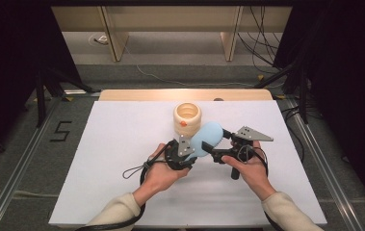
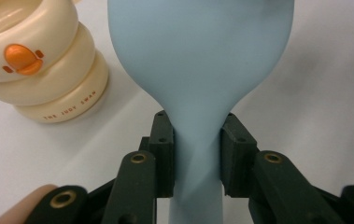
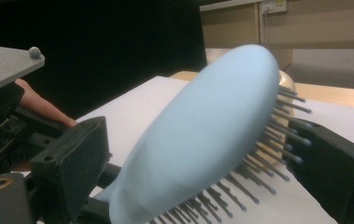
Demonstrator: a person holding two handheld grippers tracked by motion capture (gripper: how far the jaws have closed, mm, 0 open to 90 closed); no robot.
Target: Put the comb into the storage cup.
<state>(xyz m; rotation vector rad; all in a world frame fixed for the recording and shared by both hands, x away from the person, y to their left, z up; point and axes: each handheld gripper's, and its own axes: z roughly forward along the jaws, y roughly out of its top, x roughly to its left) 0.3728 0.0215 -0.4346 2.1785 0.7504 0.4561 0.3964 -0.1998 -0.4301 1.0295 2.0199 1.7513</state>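
A light blue hairbrush (image 1: 207, 137) is held above the white mat, its bristles (image 3: 258, 168) facing away from the left hand. My left gripper (image 2: 197, 154) is shut on the brush's narrow neck, with both black pads pressing its sides; in the high view that gripper (image 1: 194, 155) sits at the table's middle. My right gripper (image 3: 202, 154) stands open around the oval brush head (image 3: 202, 135). A small gap shows at the left jaw, and the bristle tips reach the right jaw. A cream ribbed cup (image 1: 187, 117) with an orange beak mark (image 2: 23, 58) stands upright just behind.
The white mat (image 1: 122, 144) covers most of the wooden table (image 1: 122, 95). Dark cables (image 1: 134, 169) trail from the left gripper toward the near edge. Tripod legs (image 1: 50, 86) and floor cables lie beyond the table's sides.
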